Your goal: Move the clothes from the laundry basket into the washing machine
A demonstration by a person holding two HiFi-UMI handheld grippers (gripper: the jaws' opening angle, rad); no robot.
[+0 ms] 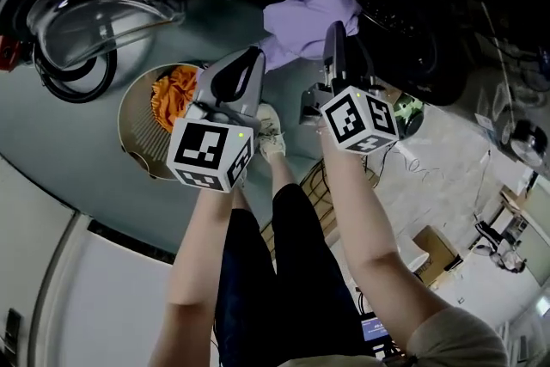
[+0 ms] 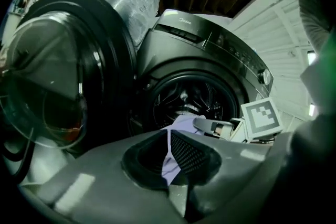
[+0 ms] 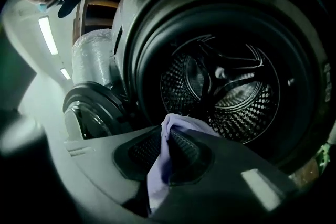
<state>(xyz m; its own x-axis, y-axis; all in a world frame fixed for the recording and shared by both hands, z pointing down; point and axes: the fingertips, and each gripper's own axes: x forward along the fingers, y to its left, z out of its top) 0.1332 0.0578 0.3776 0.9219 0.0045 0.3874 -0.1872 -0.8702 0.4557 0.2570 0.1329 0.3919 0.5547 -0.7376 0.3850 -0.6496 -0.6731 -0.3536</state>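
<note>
A purple garment (image 1: pixel 309 17) hangs between the two tools, right at the mouth of the washing machine (image 2: pixel 210 55). The left tool (image 2: pixel 169 157) is clenched on one edge of it: a strip of the pale cloth shows squeezed between its jaws. The right tool (image 3: pixel 165 149) is clamped on another part, with a fold of the cloth bunched up over its jaws. In the right gripper view the cloth sits just in front of the drum (image 3: pixel 226 86) and below its middle, so it seems to be at the opening and not yet inside.

The door (image 2: pixel 42 86) stands swung wide to the left, so nothing blocks the way in. No clothing shows in the part of the drum that is visible; its lower front is hidden behind the tool.

The basket (image 1: pixel 133 112) sits on the floor below the left tool, and an orange garment (image 1: pixel 174 94) lies crumpled in it — whether anything else lies under it I cannot tell.

By my reading the task is partly done: one piece is out of the basket and about to go in, and at least the orange one is left to fetch.
</note>
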